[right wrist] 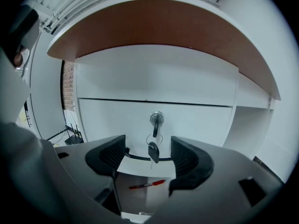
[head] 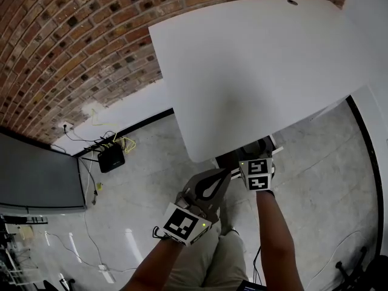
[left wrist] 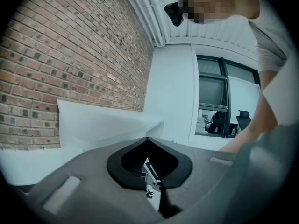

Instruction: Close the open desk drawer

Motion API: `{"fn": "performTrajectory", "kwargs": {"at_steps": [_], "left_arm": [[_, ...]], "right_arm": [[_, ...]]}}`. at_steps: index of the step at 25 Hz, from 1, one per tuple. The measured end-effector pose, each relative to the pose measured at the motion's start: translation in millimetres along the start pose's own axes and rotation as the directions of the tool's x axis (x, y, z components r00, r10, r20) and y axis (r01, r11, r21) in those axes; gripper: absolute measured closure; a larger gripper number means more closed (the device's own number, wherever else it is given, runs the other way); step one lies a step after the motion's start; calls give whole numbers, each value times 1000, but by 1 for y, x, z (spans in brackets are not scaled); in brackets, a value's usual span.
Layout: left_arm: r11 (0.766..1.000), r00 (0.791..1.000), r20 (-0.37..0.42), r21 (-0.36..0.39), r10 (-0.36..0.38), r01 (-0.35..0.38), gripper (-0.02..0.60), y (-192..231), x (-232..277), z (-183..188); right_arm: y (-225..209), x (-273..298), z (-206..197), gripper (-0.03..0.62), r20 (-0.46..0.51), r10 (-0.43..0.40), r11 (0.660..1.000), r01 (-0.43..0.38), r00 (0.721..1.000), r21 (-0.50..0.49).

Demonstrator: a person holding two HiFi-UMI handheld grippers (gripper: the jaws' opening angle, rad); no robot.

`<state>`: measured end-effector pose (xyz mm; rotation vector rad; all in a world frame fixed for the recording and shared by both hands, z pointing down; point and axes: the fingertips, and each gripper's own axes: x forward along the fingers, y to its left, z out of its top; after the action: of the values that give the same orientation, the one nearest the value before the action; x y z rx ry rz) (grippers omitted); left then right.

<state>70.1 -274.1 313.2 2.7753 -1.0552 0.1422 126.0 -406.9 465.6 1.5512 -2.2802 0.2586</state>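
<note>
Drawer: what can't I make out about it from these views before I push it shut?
Right gripper view: the drawer shows only between the right gripper fingers; its sides, front edge and how far it is out are hidden.
Head view: the desk top covers most of it.
Left gripper view: faces the brick wall; no drawer.
Print on the pen: too small.

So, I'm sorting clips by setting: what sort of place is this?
Probably an office: a white desk near a brick wall, a key hanging from a drawer-unit lock, and an office chair behind glass.
</note>
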Motion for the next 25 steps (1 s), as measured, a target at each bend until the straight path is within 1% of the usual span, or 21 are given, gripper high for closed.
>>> {"fn": "performTrajectory", "kwargs": {"at_steps": [2,5,6,8,10,11,12,15,19,25], "left_arm": [[1000,1000,2,-3,9,-9,575,-2,-4,2],[999,1000,-2,-19,27,-27,575,-9,-11,7],[999,1000,-3,-18,30,-30,575,-12,-14,8],[999,999,0,-13,32,-32,575,-19,-19,12],[999,999,4,-18,35,-35,575,-26,-24,17],[999,999,4,-18,36,-36,575,-30,-27,22],[999,999,5,-17,36,-36,575,-33,-30,27],[999,999,13,-17,47,-47,575,-43,-38,41],[998,997,37,-13,66,-65,576,-56,-45,62],[995,992,69,-10,101,-101,575,-74,-60,108]], "right_arm": [[2,-8,4,290,5,5,1000,-5,1000,2],[11,-25,11,293,10,37,999,-37,999,-10],[14,-32,15,312,14,46,999,-46,999,-15],[16,-48,23,383,28,41,999,-41,999,-24],[15,-65,33,519,50,23,999,-22,998,-28],[16,-74,39,556,60,23,999,-21,998,-26],[17,-82,44,576,70,32,999,-30,997,-21],[24,-109,62,583,111,79,997,-79,991,2],[32,-152,91,585,174,115,992,-121,978,23],[41,-226,140,585,232,126,991,-134,964,21]]}}
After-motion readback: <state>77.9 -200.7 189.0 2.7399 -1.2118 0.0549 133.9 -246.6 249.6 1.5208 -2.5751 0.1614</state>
